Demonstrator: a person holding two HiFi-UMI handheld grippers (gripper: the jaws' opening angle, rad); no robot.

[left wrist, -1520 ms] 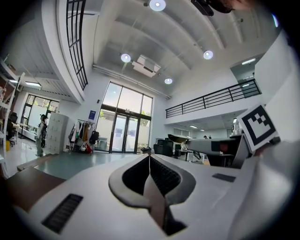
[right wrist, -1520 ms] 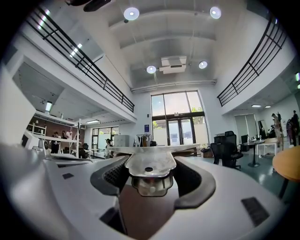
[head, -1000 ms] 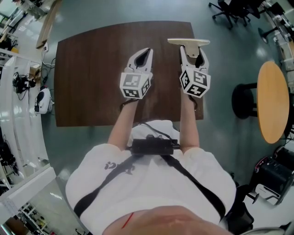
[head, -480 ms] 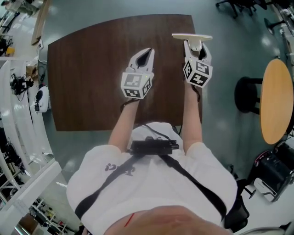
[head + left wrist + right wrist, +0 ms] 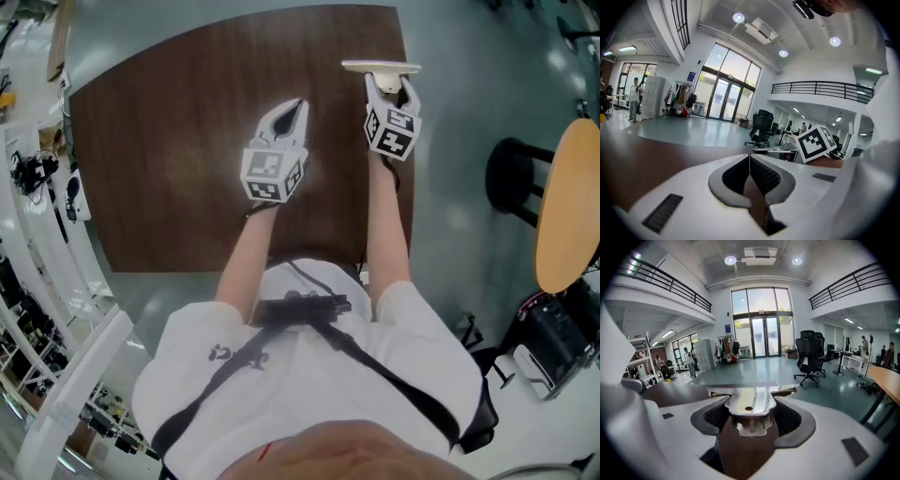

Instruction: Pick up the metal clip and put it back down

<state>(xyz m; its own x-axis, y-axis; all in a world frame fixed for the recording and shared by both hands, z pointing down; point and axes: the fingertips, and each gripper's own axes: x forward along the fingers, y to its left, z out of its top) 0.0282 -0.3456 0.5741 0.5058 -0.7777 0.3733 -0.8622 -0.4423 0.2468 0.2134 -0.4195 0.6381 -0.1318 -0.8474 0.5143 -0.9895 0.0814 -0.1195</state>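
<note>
My right gripper [image 5: 388, 86] is shut on a shiny T-shaped metal clip [image 5: 381, 67], near the far right corner of the dark wooden table [image 5: 169, 141]. In the right gripper view the clip [image 5: 751, 401] lies flat between the jaws of the right gripper [image 5: 750, 417], its wide bar across the tips. Whether the clip touches the table cannot be told. To its left, over the middle of the table, my left gripper [image 5: 292, 114] is shut with nothing in it. In its own view the left gripper [image 5: 749, 159] shows its pads pressed together.
The table's right edge runs just beside the right gripper. On the floor to the right stand a round light wooden table [image 5: 567, 206] and a black stool [image 5: 514, 178]. White shelving [image 5: 37, 197] lines the left side. Office chairs [image 5: 808, 357] stand farther off.
The right gripper, with the clip in it, has moved forward, farther ahead of the left gripper. The left gripper has kept its place. The head view has shifted a little.
</note>
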